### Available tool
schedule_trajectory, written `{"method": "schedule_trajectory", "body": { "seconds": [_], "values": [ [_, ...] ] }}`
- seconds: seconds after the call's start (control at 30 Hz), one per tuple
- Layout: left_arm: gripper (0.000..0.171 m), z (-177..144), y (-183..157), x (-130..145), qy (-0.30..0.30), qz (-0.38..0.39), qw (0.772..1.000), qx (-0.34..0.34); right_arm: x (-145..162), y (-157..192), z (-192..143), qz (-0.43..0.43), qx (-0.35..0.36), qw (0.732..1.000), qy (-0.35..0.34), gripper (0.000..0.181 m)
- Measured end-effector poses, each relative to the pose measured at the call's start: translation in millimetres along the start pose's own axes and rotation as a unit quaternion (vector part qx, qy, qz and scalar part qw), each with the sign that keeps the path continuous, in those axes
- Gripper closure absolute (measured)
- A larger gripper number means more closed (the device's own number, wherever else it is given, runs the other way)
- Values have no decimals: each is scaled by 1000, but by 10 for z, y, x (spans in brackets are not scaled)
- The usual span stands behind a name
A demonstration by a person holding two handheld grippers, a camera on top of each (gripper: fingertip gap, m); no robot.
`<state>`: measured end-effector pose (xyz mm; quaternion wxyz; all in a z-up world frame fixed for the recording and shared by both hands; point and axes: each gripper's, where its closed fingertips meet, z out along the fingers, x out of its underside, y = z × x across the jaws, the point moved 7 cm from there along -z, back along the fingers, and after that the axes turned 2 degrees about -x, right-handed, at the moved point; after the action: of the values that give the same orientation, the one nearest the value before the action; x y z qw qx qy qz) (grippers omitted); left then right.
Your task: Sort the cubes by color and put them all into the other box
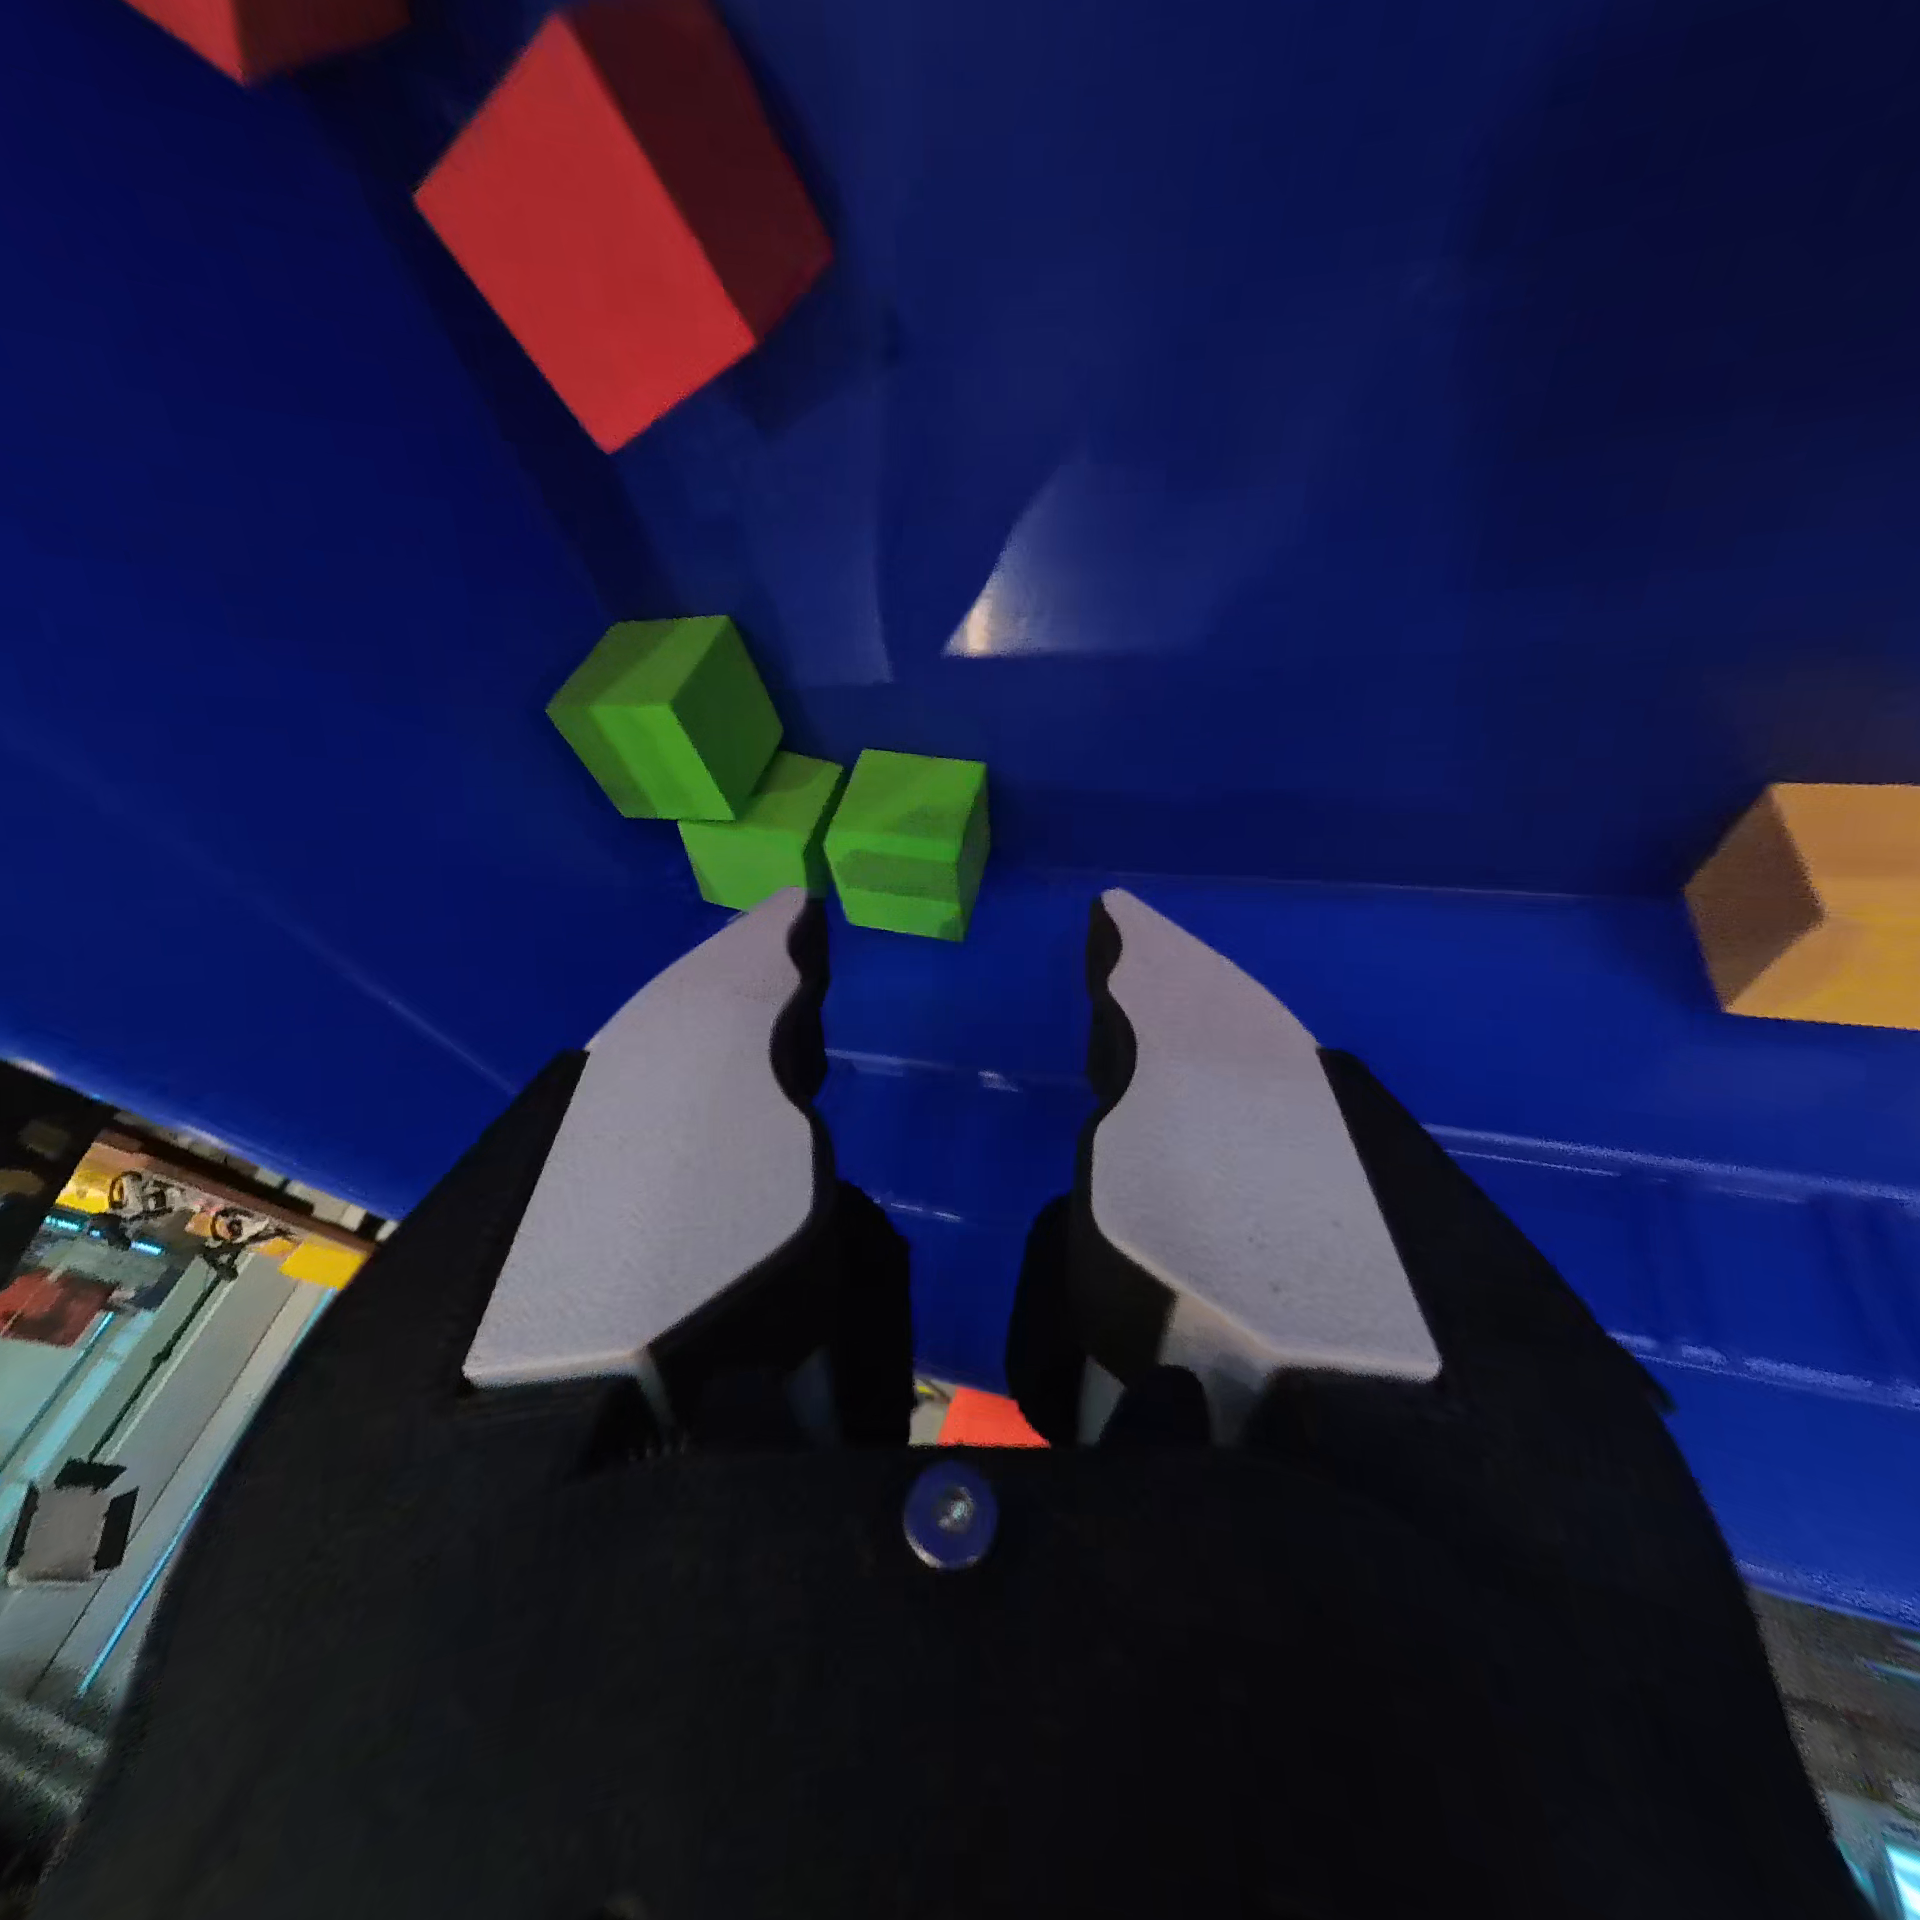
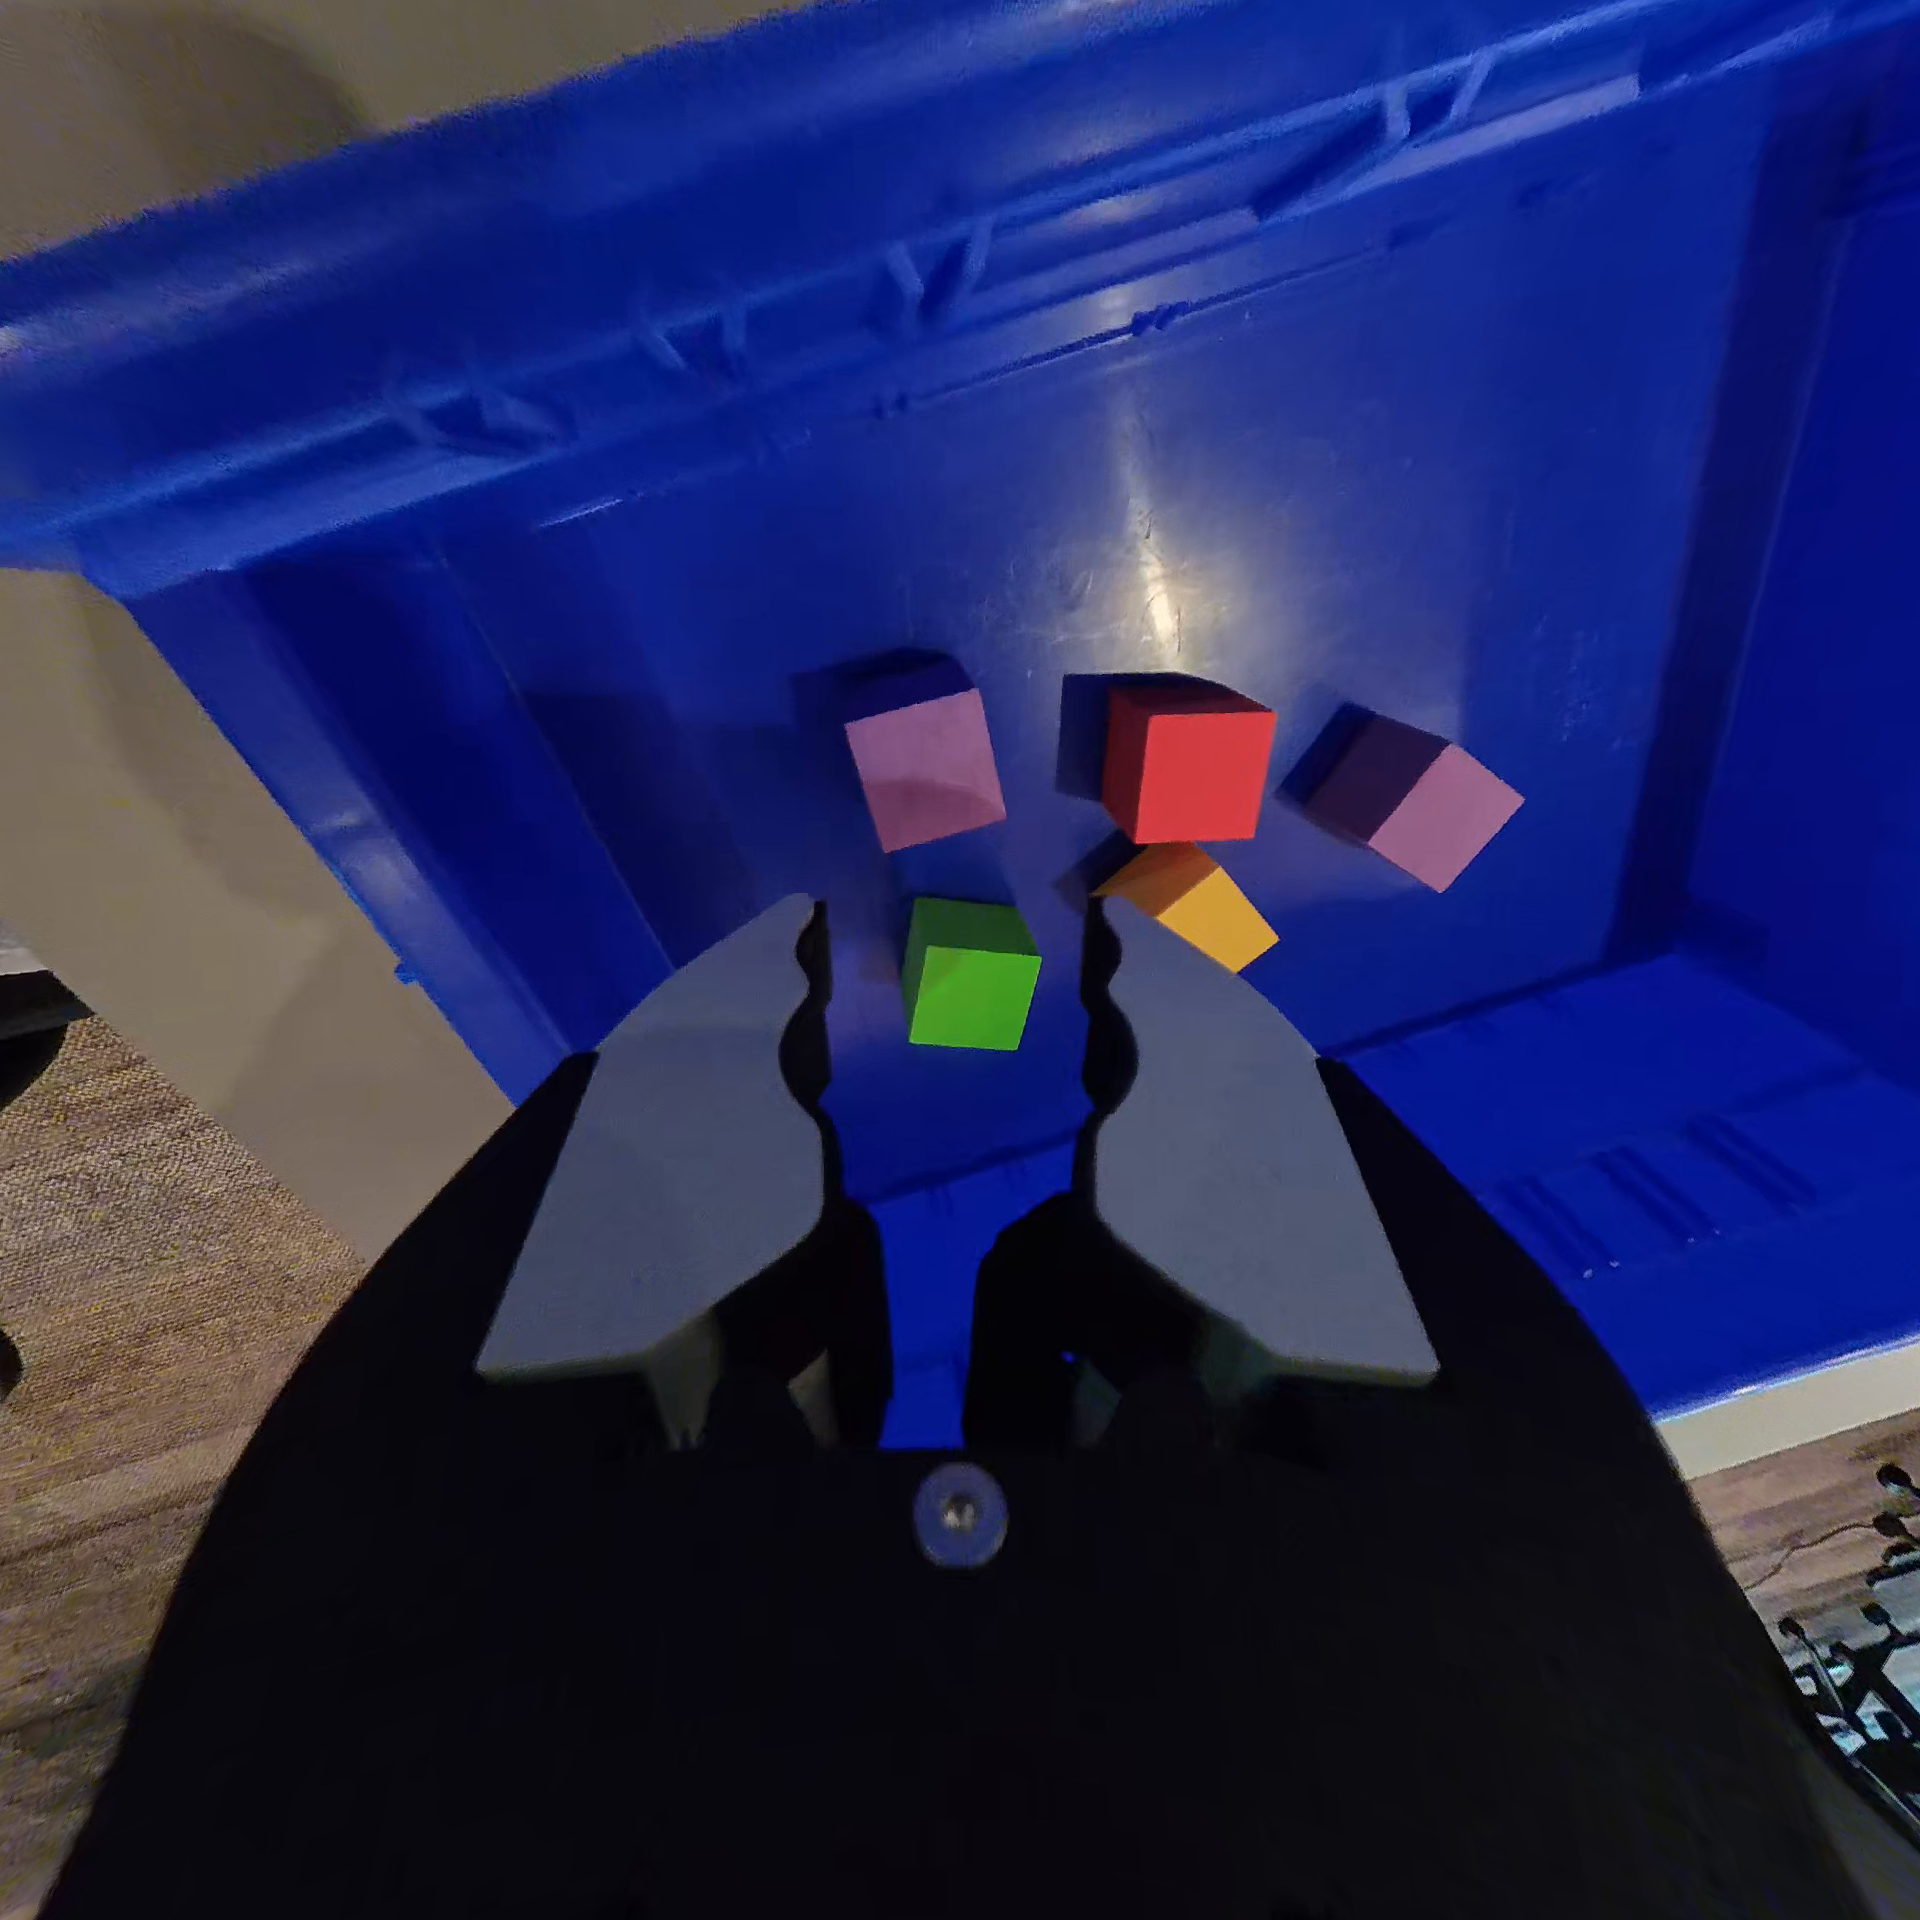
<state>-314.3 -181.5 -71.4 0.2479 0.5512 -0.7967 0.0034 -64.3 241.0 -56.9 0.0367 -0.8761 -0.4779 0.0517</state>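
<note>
Both my grippers spread and empty over blue bins of coloured blocks.

My left gripper [image 1: 958,906] hangs with jaws apart at the near wall of a blue bin [image 1: 1351,520], closest to three green cubes [image 1: 906,844] clustered and touching just beyond its left fingertip; a red block [image 1: 582,239] lies farther in, an orange block [image 1: 1818,904] at the right edge. Only the right wrist view shows my right gripper [image 2: 954,914], also spread, a green cube [image 2: 971,982] framed between its tips, with two pink cubes [image 2: 925,769], a red cube [image 2: 1190,769] and an orange cube [image 2: 1205,909] beyond. Whether it touches, I cannot tell.
</note>
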Motion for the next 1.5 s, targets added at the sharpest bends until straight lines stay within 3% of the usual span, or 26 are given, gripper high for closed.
{"method": "schedule_trajectory", "body": {
  "seconds": [0.33, 0.53, 0.87, 1.0, 1.2, 1.5],
  "values": [
    [123, 83, 104, -85, 35, 1, 999, 37, -17, -41, 54, -9, 2, 1000, -9, 135],
    [124, 57, 54, -60, 24, -2, 998, 52, -13, -51, 101, -9, 0, 1000, -13, 136],
    [125, 99, 104, -31, 39, -10, 998, 45, -4, -2, 119, -13, -1, 1000, -10, 137],
    [121, 83, 52, -45, 32, -21, 997, 68, 31, -1, 85, -10, 4, 1000, -11, 137],
    [129, -39, 23, -68, -19, -43, 994, 94, 43, 8, 47, -11, 11, 1000, -12, 137],
    [123, 114, 23, -19, 0, -39, 996, 82, 7, 50, 48, -16, 11, 1000, -13, 137]
  ]
}}
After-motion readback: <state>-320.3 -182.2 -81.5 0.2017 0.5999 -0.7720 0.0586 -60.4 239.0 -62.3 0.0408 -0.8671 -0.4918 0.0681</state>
